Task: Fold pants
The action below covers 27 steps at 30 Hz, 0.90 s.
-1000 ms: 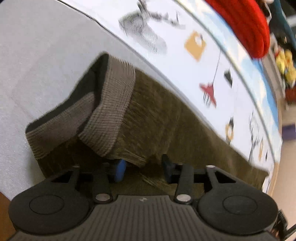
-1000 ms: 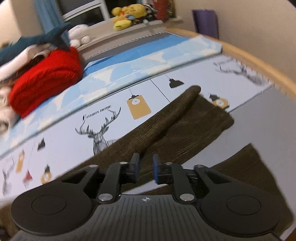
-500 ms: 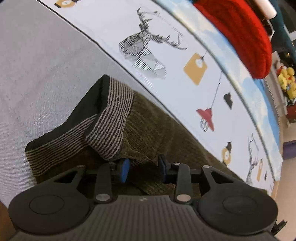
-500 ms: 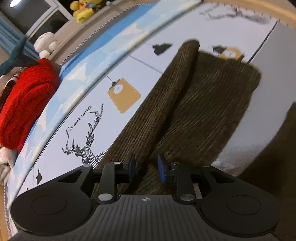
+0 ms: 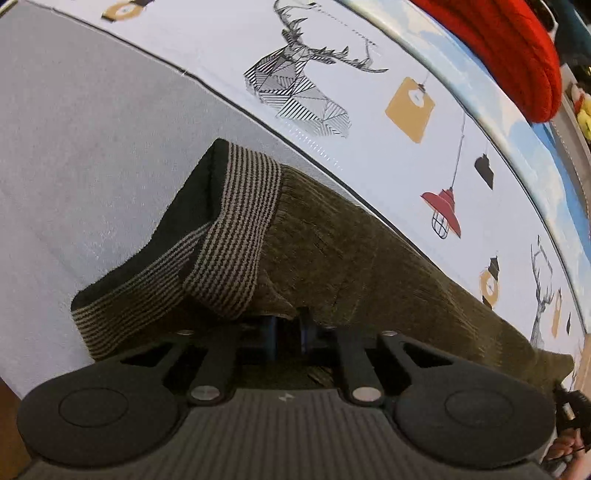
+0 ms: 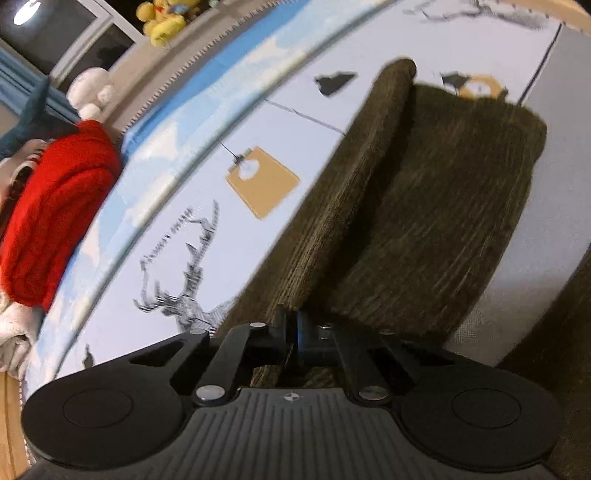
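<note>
Dark olive corduroy pants point(image 5: 351, 243) lie on a printed bedsheet point(image 5: 110, 110), with a striped waistband point(image 5: 236, 236) turned up at the left. My left gripper point(image 5: 288, 325) is shut on the pants fabric just behind the waistband. In the right wrist view a pants leg point(image 6: 424, 206) lies with a lifted fold along its left side. My right gripper point(image 6: 295, 328) is shut on the leg fabric at the near end of that fold.
A red knit garment point(image 6: 55, 221) lies on the bed at the back; it also shows in the left wrist view point(image 5: 509, 55). Plush toys point(image 6: 162, 18) sit on the headboard ledge. The wooden bed frame edge point(image 6: 11, 424) runs along the side.
Both grippers have closed from open onto the pants fabric. The right gripper has moved down and in over the leg; the left has moved slightly closer to the waistband.
</note>
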### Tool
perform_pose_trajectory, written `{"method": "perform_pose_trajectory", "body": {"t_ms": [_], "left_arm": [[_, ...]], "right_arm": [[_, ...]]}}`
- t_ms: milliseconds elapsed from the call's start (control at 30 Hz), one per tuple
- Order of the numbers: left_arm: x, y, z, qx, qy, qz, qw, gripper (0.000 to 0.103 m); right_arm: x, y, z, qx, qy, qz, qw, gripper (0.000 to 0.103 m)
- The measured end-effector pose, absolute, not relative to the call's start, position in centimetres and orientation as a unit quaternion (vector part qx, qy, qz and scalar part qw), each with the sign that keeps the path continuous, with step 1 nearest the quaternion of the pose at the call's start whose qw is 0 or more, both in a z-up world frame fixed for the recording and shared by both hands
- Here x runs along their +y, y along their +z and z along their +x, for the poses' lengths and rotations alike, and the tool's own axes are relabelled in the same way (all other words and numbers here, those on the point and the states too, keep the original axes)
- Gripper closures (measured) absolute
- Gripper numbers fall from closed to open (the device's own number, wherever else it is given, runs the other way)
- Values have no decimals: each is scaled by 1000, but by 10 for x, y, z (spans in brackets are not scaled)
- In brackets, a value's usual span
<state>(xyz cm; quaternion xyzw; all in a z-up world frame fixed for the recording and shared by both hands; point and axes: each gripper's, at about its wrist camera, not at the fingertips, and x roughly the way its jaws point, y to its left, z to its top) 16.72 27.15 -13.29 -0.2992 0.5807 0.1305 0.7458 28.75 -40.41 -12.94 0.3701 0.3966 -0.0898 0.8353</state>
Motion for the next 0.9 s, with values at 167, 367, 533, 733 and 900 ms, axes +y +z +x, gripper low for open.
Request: {"method": "perform_pose_trajectory", "body": {"t_ms": [167, 367, 533, 733, 900], "left_arm": [[270, -113, 153, 555, 107, -284, 774, 98], [277, -68, 112, 486, 81, -247, 835, 100], [294, -66, 76, 493, 90, -243, 831, 100], [299, -102, 76, 576, 107, -187, 788, 95], [314, -102, 81, 571, 132, -220, 780, 90]], "right_arm": [[-404, -90, 254, 364, -76, 352, 859, 100], [-409, -53, 182, 343, -83, 355, 866, 100], [-407, -54, 115, 408, -81, 335, 845, 101], [-424, -115, 69, 547, -60, 313, 774, 96], [-517, -118, 36, 435, -160, 405, 788, 95]]}}
